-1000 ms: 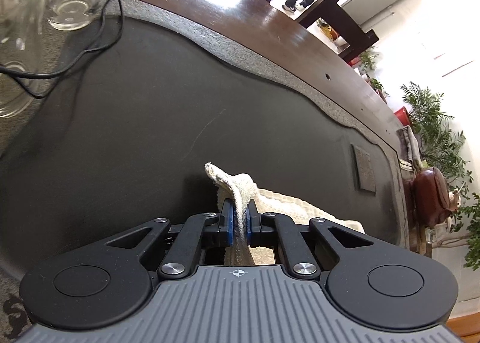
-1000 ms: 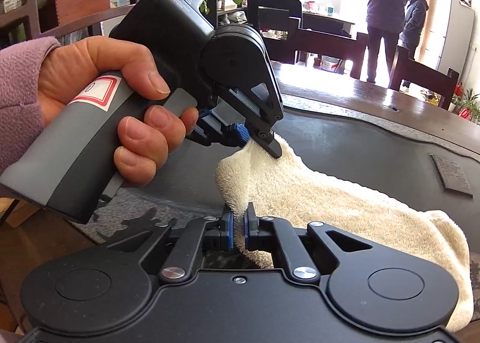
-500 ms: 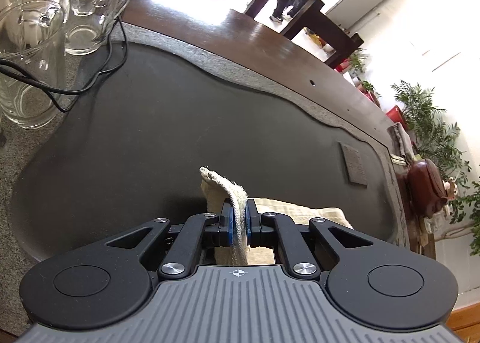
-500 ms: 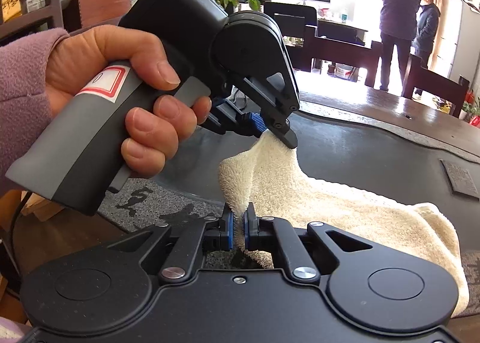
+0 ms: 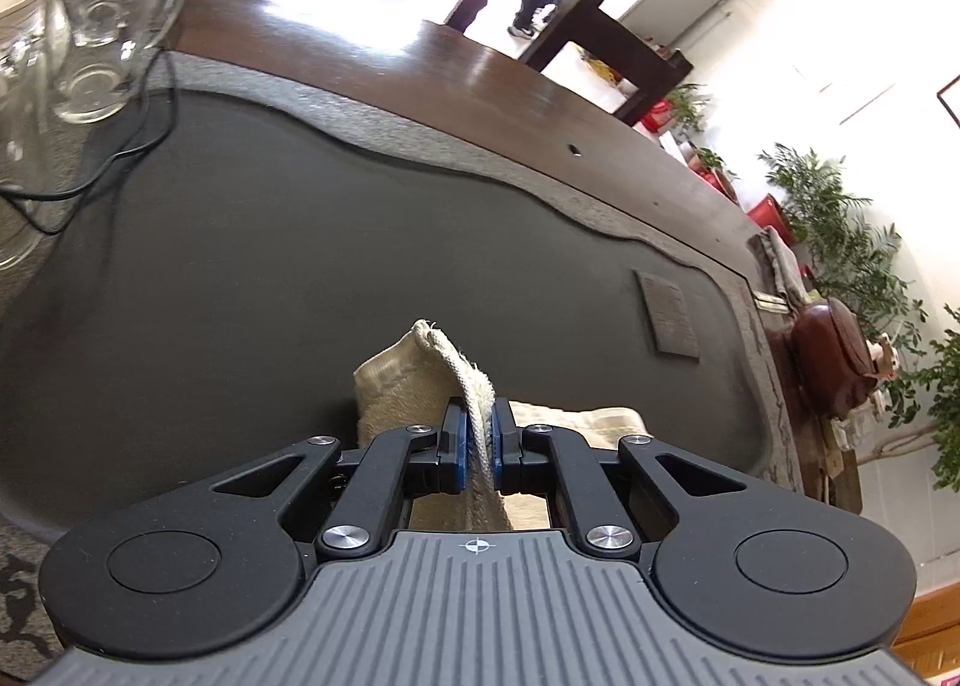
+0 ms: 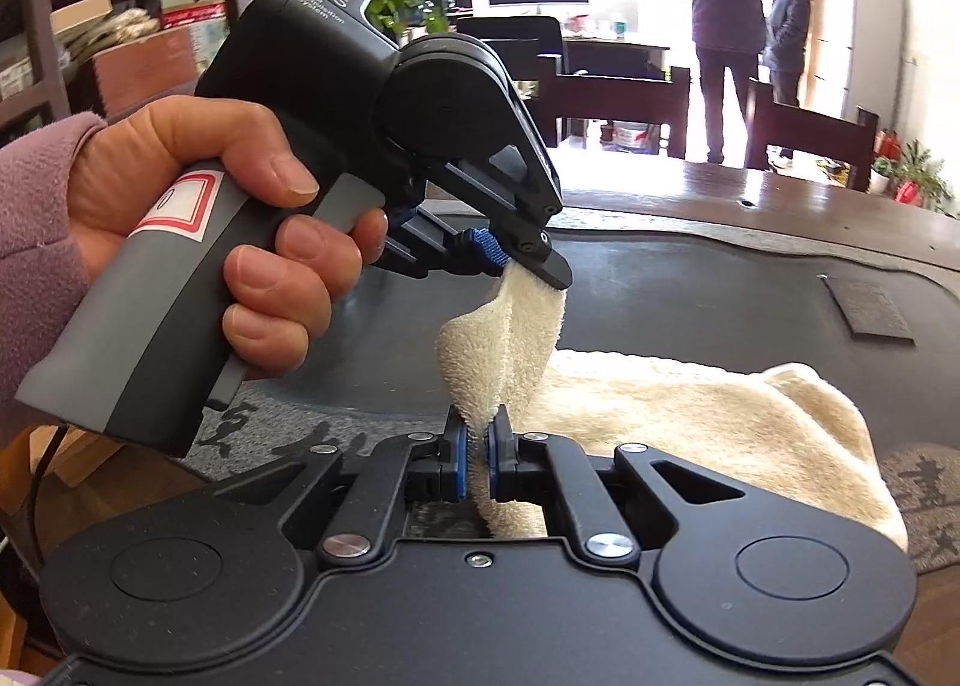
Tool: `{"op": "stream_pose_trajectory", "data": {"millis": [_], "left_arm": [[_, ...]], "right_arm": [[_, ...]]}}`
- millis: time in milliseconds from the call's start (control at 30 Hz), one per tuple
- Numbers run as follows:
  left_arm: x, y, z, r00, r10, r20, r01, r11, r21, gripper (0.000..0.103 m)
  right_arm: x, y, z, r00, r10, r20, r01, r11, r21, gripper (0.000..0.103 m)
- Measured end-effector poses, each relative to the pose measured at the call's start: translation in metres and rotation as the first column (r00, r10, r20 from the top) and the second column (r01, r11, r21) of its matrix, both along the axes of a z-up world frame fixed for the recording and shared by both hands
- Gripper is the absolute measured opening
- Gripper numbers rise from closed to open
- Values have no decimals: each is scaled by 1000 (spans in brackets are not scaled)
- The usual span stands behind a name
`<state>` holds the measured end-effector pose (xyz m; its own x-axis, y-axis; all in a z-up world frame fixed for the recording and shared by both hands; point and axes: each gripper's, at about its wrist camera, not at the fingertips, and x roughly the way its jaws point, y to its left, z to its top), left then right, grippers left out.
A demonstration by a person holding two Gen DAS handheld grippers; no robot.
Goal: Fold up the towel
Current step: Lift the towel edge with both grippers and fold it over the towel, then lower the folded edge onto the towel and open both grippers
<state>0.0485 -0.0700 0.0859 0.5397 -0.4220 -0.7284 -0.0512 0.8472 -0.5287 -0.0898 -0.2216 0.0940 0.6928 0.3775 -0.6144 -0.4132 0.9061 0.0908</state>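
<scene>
Both corners in my grip: left hand-held gripper [image 6: 534,266] and right hand-held gripper [image 6: 474,461] each clenched on the towel [image 6: 690,410], whose length trails rightward across the desk [image 6: 690,290], ready to fold over.

The towel [image 6: 660,404] is cream terry cloth, fuzzy and looped, with a coarser woven hem showing in the left wrist view. It lies on a dark tray [image 5: 252,266] of matt, smooth stone-like material with a rough, grainy grey rim. Beyond it the table [image 5: 492,80] is dark wood, polished and glossy. The right gripper [image 6: 475,458] is matt black plastic with shiny metal rivets and 2 blue pads, probably rubber. The left gripper [image 6: 510,266] has a smooth grey plastic handle. The jug [image 5: 108,20] is clear glass. The sleeve [image 6: 36,242] is soft pink fleece.
</scene>
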Motion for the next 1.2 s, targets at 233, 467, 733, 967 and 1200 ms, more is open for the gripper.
{"op": "stream_pose_trajectory", "data": {"millis": [233,467,733,967,1200], "left_arm": [[5,-31,-1,999,-46,7,46,999,4,8],[12,-68,-3,994,-109,12,108,994,31,8],[24,-113,-1,986,-161,35,158,985,69,8],[30,-151,-10,979,-202,29,198,974,110,8],[34,-185,-20,965,-260,35,250,952,177,8]], "right_arm": [[7,-26,-6,996,-85,-14,85,996,-4,7],[1,-50,-17,986,-166,-26,166,986,-17,7],[2,-79,-22,962,-270,-28,270,963,-20,7],[10,-111,-36,929,-366,-52,364,931,-33,7],[16,-131,-46,903,-420,-87,419,907,-31,7]]}}
